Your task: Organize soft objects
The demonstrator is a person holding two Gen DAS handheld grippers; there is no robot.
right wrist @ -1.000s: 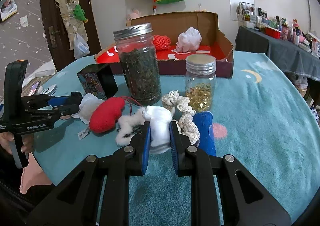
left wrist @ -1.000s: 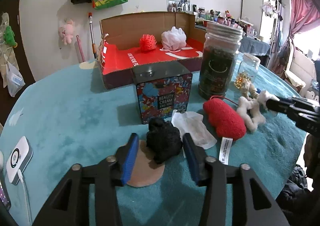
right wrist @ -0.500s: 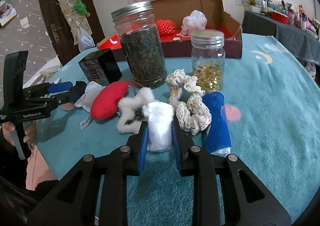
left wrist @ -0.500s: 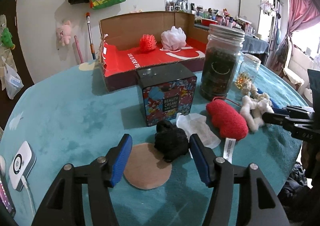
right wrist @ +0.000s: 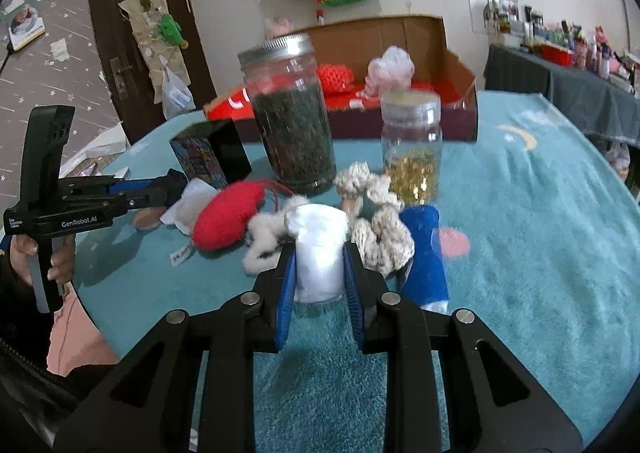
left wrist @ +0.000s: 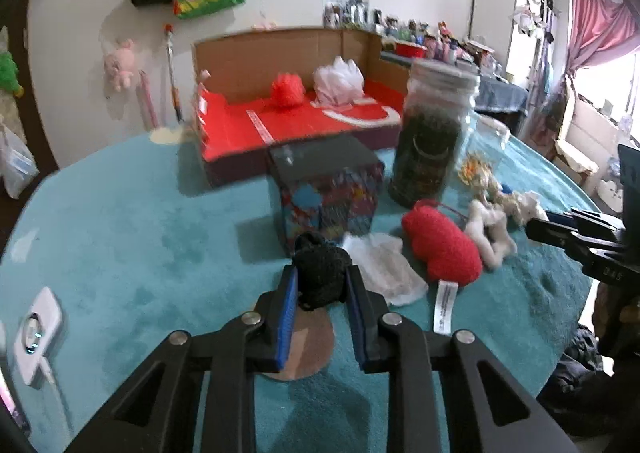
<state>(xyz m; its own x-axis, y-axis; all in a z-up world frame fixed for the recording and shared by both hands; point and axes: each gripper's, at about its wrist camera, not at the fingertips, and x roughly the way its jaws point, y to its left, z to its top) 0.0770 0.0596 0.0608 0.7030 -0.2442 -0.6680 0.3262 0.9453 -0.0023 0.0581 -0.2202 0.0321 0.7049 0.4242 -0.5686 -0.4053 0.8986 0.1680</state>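
My left gripper (left wrist: 320, 277) is shut on a black fuzzy sponge (left wrist: 320, 273), held just above a round tan pad (left wrist: 308, 341). My right gripper (right wrist: 320, 265) is shut on a white soft roll (right wrist: 318, 249). On the teal table lie a red sponge (left wrist: 442, 249) (right wrist: 228, 219), a white cloth (left wrist: 388, 269), a white fluffy piece (right wrist: 262, 237), cream crochet scrunchies (right wrist: 380, 229) and a blue cloth roll (right wrist: 424, 253). An open cardboard box (left wrist: 300, 121) at the back holds a red mesh puff (left wrist: 286, 91) and a white puff (left wrist: 338, 81).
A tall jar of dark leaves (left wrist: 432, 133) (right wrist: 294, 121), a small jar of gold bits (right wrist: 412, 145) and a patterned black-topped box (left wrist: 326, 189) stand between the soft things and the cardboard box. A white device (left wrist: 38, 329) lies at the table's left edge.
My left gripper closed on the black sponge and lifted it slightly. My right gripper kept its hold on the white roll and rose a little.
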